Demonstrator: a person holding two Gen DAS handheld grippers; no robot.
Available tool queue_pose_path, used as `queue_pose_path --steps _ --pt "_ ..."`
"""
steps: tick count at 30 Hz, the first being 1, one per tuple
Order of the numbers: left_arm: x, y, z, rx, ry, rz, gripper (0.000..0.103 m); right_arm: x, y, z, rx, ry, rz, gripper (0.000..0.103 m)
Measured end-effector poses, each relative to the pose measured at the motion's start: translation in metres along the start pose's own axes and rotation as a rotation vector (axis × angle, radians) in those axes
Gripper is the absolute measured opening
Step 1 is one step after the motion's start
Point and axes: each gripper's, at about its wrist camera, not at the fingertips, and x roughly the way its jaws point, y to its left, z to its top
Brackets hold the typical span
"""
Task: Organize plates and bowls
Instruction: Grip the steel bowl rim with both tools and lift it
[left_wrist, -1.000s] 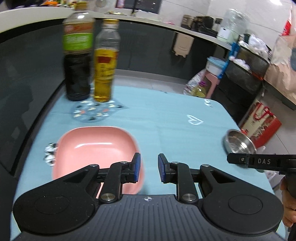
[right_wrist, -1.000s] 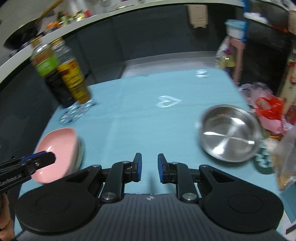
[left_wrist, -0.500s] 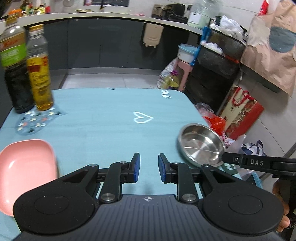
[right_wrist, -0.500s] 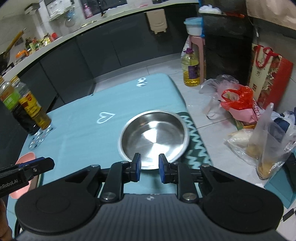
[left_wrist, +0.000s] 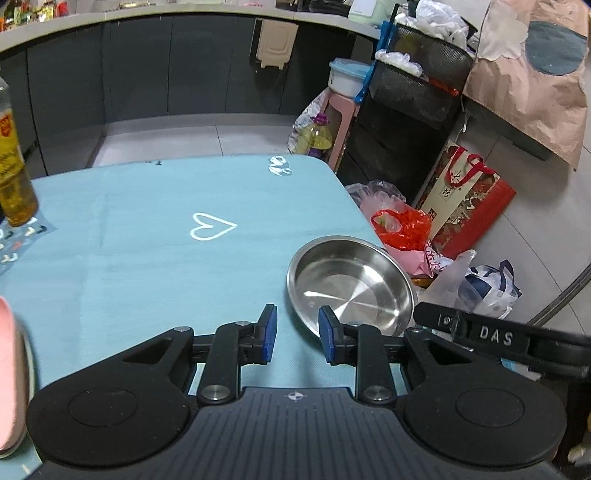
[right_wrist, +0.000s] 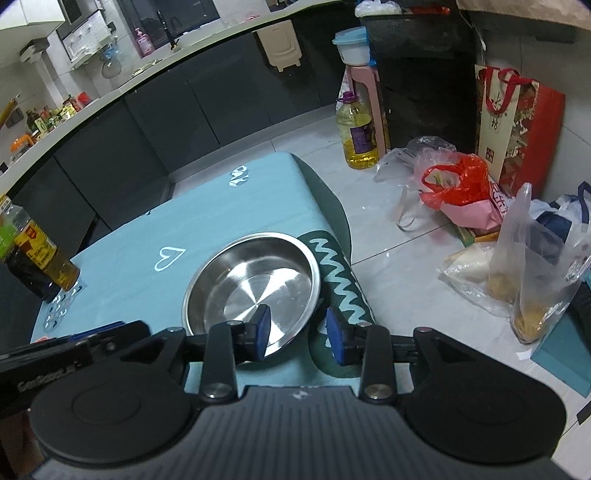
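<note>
A shiny steel bowl (right_wrist: 251, 280) sits at the right edge of the light blue table (right_wrist: 147, 240); it also shows in the left wrist view (left_wrist: 351, 284). My right gripper (right_wrist: 297, 332) is open, its left finger over the bowl's near rim and its right finger outside the rim. My left gripper (left_wrist: 295, 338) is open and empty, just left of the bowl and above the table (left_wrist: 147, 258). A pink plate (left_wrist: 9, 373) shows only as a sliver at the far left edge. The right gripper's finger (left_wrist: 480, 336) shows at the right.
Two bottles (right_wrist: 37, 258) stand at the table's far left on a patterned mat. A green cloth with a zigzag (right_wrist: 340, 288) hangs off the table's right side. Plastic bags (right_wrist: 454, 188), a red gift bag (right_wrist: 517, 125) and an oil jug (right_wrist: 358, 129) sit on the floor to the right.
Both grippers have swung to the right, from the pink plate toward the steel bowl. The right gripper's jaws have opened wider and now straddle the bowl's near rim.
</note>
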Motion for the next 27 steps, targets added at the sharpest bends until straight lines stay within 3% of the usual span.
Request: queue_pose_path --steps 14,19,21,24,27 --pt "0.046 -0.007 0.011 -0.018 0.054 0.026 0.023 0.019 -0.004 0.008 0.029 0.018 0.0 0.015" --pt "0.056 -0.004 0.013 -0.021 0.074 0.039 0.023 0.027 -0.008 0.009 0.047 0.031 -0.006 0.01" --pt "0.06 -0.004 0.012 -0.021 0.084 0.031 0.022 0.031 -0.009 0.01 0.052 0.049 -0.001 0.0" --pt "0.063 -0.005 0.013 -0.004 0.093 0.039 0.011 0.033 -0.008 0.009 0.05 0.055 0.0 0.0" --pt "0.057 -0.003 0.01 0.0 0.084 0.026 0.012 0.029 -0.009 0.008 0.05 0.053 0.005 0.0"
